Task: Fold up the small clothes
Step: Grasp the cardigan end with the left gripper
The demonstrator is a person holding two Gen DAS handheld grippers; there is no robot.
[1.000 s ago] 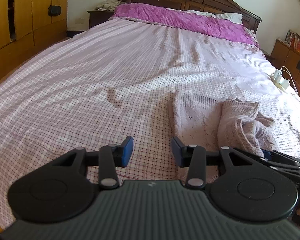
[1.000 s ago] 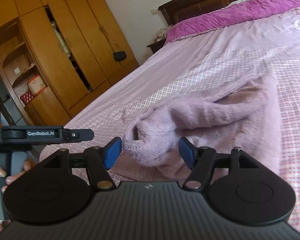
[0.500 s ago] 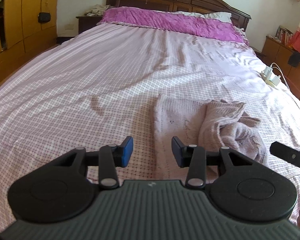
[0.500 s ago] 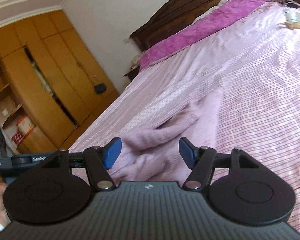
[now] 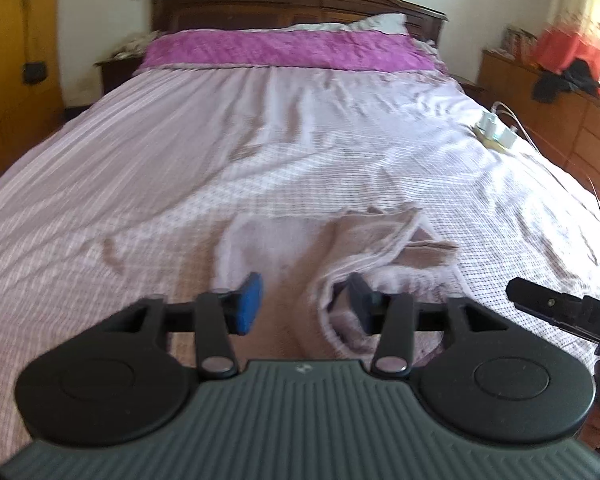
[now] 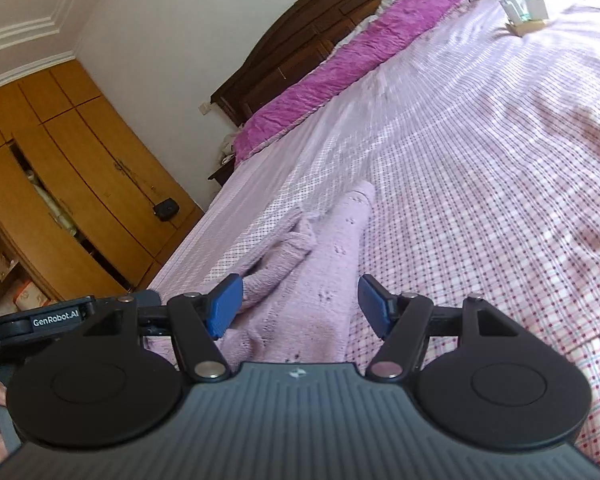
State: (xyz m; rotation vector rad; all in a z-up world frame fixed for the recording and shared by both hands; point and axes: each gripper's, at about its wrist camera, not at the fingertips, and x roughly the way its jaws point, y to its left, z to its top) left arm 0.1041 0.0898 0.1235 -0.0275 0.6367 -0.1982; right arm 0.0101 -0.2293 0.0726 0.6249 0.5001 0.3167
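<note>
A small pale lilac knitted sweater (image 5: 300, 248) lies partly folded on the checked bedsheet (image 5: 180, 168), a bunched sleeve on its right side. My left gripper (image 5: 304, 304) is open and empty, just above the sweater's near edge. In the right wrist view the same sweater (image 6: 320, 280) stretches away from me. My right gripper (image 6: 300, 306) is open and empty over the sweater's near end. The right gripper's body shows at the right edge of the left wrist view (image 5: 560, 308); the left gripper's body shows at the left of the right wrist view (image 6: 56, 322).
A magenta cover (image 5: 288, 50) and dark wooden headboard (image 5: 292, 4) are at the bed's far end. A white charger with cables (image 5: 496, 132) lies at the bed's right edge. Wooden wardrobes (image 6: 60, 184) stand left, a low cabinet (image 5: 560, 92) right.
Both grippers stayed open. The left gripper moved right, over the sweater. The right gripper swung away from the bunched sleeve, so the sweater now lies lengthwise ahead of it.
</note>
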